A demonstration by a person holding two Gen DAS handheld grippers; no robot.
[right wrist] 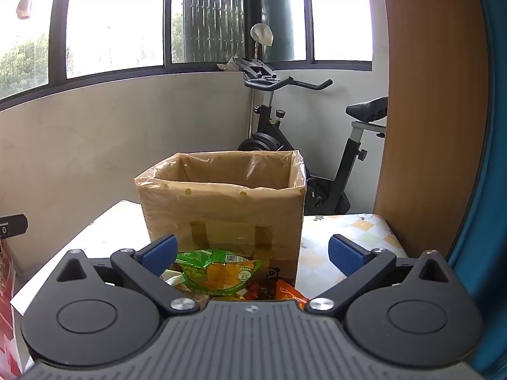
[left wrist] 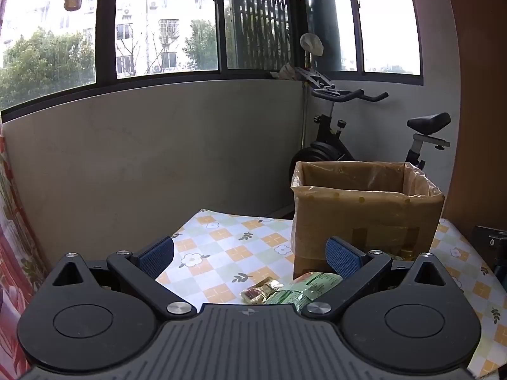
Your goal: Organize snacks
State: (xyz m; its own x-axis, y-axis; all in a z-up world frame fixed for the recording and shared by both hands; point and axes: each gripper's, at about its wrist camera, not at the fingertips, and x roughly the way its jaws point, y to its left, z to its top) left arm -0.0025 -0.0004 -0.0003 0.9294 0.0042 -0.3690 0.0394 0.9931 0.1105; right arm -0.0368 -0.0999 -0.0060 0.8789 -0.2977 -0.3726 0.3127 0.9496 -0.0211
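Nearest in the left wrist view, the left gripper [left wrist: 250, 255] hangs with its blue-padded fingers [left wrist: 157, 253] spread wide apart, holding nothing. Just past them, near the right finger, a small gold-and-red snack packet [left wrist: 260, 289] lies touching a pale green snack pouch [left wrist: 302, 288] on the checked floral tablecloth [left wrist: 221, 247]. Farther right stands the plastic-lined brown cardboard box [left wrist: 364, 218], upright and open at the top. A black exercise bike [left wrist: 348, 133] stands behind it by the grey wall.

In the right wrist view, the right gripper [right wrist: 252, 255] is likewise spread wide and empty. Between its fingers, close in, a green-and-yellow snack bag [right wrist: 218, 272] rests atop a heap with orange and red wrappers [right wrist: 275, 291], just in front of the cardboard box [right wrist: 221, 209]. The bike [right wrist: 285, 139] stands beyond, to the right.
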